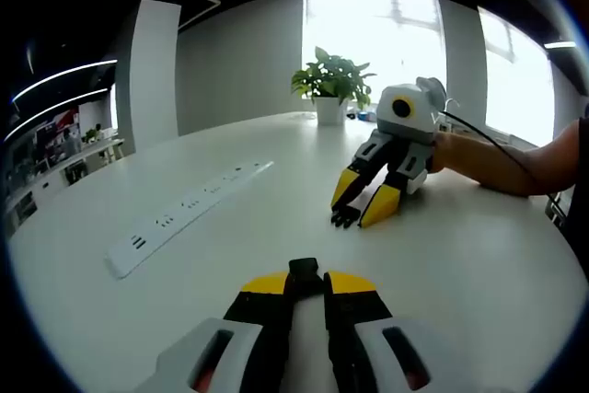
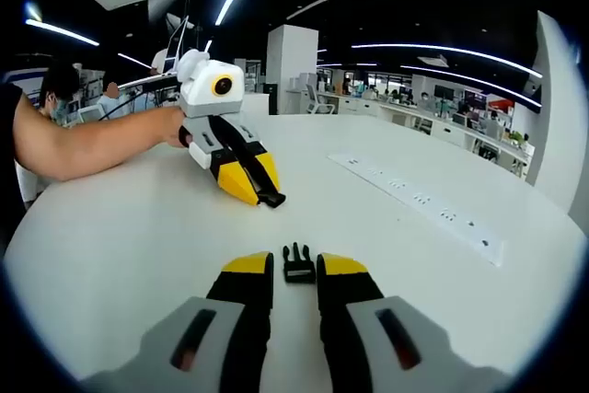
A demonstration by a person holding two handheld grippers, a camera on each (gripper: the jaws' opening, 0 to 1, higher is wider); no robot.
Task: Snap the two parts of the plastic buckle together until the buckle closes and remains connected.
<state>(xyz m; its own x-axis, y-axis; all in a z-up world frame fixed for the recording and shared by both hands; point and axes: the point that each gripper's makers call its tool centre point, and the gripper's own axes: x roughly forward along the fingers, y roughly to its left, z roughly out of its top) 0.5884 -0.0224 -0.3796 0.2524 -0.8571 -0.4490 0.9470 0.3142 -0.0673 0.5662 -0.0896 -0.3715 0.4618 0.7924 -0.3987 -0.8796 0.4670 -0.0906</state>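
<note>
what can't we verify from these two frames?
- Left gripper view: the left tongs close on a black buckle part; the jaws hide most of it, so its shape can't be told.
- Left gripper view: the other buckle part at the right tongs' tips is too small to read.
- Right gripper view: the pronged buckle part sits between the jaw tips; contact can't be told.
- Power strip sockets: too small to tell what type.
</note>
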